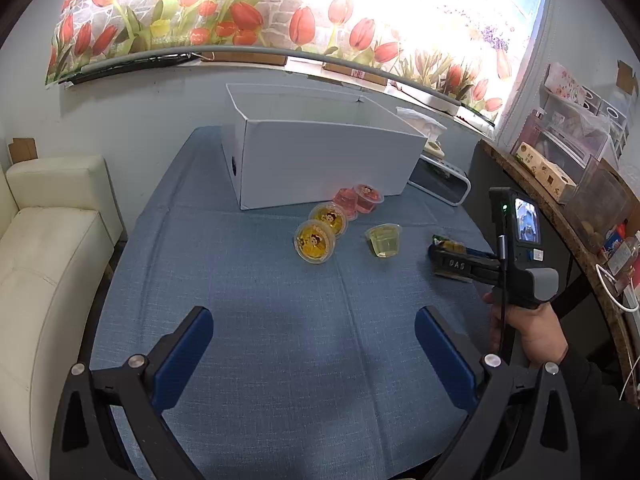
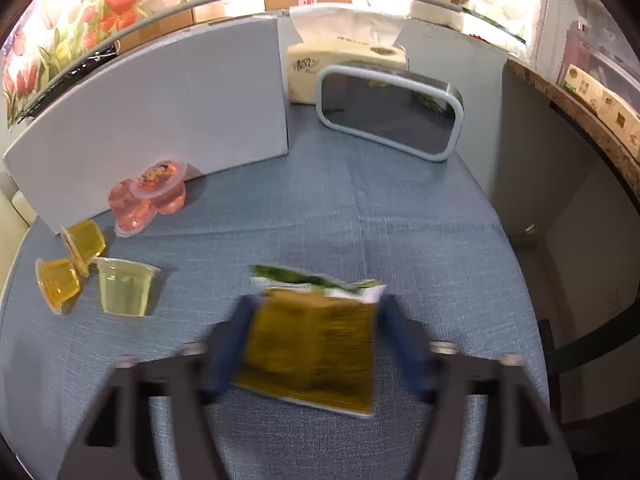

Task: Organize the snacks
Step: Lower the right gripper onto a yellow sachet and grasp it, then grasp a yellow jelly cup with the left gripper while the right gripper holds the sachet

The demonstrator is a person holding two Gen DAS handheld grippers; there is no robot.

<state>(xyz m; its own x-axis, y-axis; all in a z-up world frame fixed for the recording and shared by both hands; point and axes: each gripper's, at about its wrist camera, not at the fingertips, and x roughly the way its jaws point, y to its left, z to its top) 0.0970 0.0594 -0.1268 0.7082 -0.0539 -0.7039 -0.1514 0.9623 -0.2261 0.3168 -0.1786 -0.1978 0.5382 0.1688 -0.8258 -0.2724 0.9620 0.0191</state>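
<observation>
The snack packet (image 2: pixel 316 344), yellow and green, lies on the blue tablecloth (image 2: pixel 360 208) between the right gripper's (image 2: pixel 316 344) blurred pads, grip unclear, jelly cups (image 2: pixel 124 288) to its left before the white box (image 2: pixel 160 112), while the left gripper (image 1: pixel 314 346) hangs spread wide.

Tulip curtain (image 1: pixel 280 12), cream sofa (image 1: pixel 44 248), tissue pack (image 2: pixel 340 64).

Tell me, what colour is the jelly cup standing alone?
Pale yellow-green, see-through. The jelly cup shows best in the right wrist view, beside the orange ones.
</observation>
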